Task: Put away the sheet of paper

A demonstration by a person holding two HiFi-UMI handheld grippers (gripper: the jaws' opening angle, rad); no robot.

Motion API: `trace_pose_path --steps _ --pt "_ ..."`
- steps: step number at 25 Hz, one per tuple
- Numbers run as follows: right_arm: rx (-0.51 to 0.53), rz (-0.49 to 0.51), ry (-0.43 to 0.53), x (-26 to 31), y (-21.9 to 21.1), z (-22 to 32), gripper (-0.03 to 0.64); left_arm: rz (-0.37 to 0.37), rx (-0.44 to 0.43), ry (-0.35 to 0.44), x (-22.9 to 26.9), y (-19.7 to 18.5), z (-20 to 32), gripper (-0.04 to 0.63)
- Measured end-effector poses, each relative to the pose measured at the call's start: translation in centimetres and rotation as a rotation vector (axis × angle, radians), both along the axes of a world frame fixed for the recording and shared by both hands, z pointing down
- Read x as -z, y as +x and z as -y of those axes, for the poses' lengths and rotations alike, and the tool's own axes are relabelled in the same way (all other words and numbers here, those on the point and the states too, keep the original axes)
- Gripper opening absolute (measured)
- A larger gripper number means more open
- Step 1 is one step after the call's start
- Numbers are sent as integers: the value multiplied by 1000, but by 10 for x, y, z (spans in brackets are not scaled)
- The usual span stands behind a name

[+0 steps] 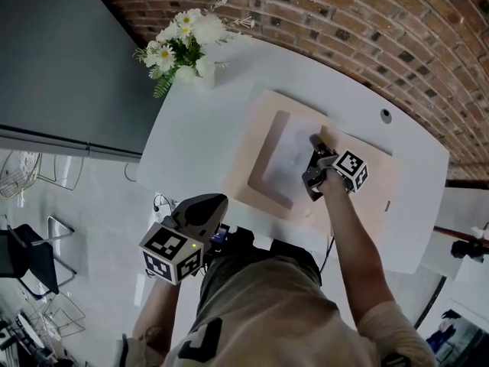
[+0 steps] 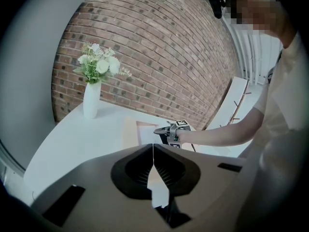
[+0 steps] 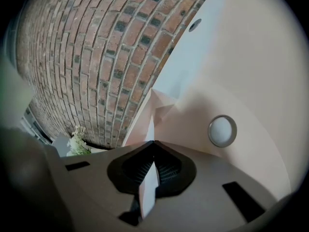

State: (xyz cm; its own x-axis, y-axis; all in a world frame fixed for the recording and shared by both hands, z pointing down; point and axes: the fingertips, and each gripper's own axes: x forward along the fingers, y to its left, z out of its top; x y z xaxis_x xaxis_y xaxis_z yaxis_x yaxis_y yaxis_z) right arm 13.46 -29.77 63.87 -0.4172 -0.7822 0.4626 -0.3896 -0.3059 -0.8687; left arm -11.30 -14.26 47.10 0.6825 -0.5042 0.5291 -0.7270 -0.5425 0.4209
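The white sheet of paper (image 1: 293,153) lies on an open peach folder (image 1: 256,170) on the white table (image 1: 199,128). My right gripper (image 1: 315,145) is over the sheet's right edge, beside a raised peach flap. In the right gripper view its jaws (image 3: 153,141) are shut, with a thin white edge of the paper (image 3: 150,125) running between them, above the folder (image 3: 251,81) and its round snap button (image 3: 222,130). My left gripper (image 1: 219,201) hangs off the table's near edge by my waist, shut (image 2: 153,146) with nothing in it. From there the right gripper (image 2: 161,130) shows over the paper (image 2: 145,132).
A white vase of flowers (image 1: 183,48) stands at the table's far left corner, also in the left gripper view (image 2: 91,98). A round cable hole (image 1: 386,115) sits at the far right. A brick wall runs behind the table. A grey panel (image 1: 53,60) and chairs (image 1: 30,254) are at the left.
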Motion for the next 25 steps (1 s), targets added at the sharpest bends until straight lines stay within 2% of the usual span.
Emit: trace_pose_path --steps 13,25 --pt "8 -5 3 0 0 2 23 5 -5 5 1 1 4 18" --pt "34 -55 -4 -1 -2 3 23 3 2 2 0 1 4 18"
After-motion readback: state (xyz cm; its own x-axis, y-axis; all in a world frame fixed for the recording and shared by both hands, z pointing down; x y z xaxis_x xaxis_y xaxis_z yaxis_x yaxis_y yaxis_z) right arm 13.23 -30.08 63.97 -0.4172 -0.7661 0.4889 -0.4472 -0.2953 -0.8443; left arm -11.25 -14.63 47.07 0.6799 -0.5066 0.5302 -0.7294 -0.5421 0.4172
